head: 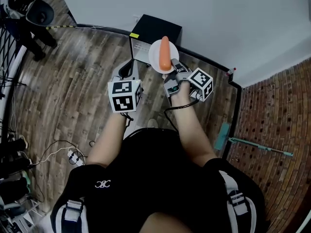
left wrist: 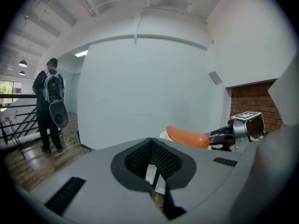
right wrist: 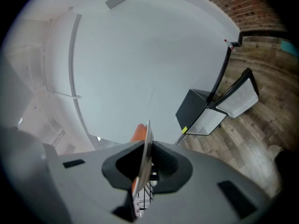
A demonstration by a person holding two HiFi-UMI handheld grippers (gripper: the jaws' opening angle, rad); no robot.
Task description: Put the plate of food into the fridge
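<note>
Far left, head view: cables and power strip [head: 73,155] on wood floor [head: 63,91]. Far left, left gripper view: person with backpack [left wrist: 50,101] by railing [left wrist: 18,113], back turned.

Next right: left gripper [head: 127,70], marker cube [head: 125,95] on top, held out in front of the body. Jaws together in its own view, nothing between them. Just left of plate; contact with plate not clear.

Centre top: small black fridge [head: 154,32] on floor against white wall [head: 218,13]. Fridge door [right wrist: 239,98] open, white inner side showing in right gripper view.

White plate [head: 156,58] up in the air between the grippers and fridge, not inside fridge. Orange sausage-like food [head: 165,52] lying lengthwise on plate, pointing toward fridge. Same food seen in left gripper view at right, over plate edge.

Right of centre: right gripper [head: 172,70] clamped on near rim of plate. Plate edge-on between its jaws in right gripper view, orange food just past them. Second marker cube [head: 201,83] on this gripper.

Far right: black strip [head: 236,115] along floor edge, then brick floor [head: 277,130], long-handled mop [head: 260,146] lying across it.
</note>
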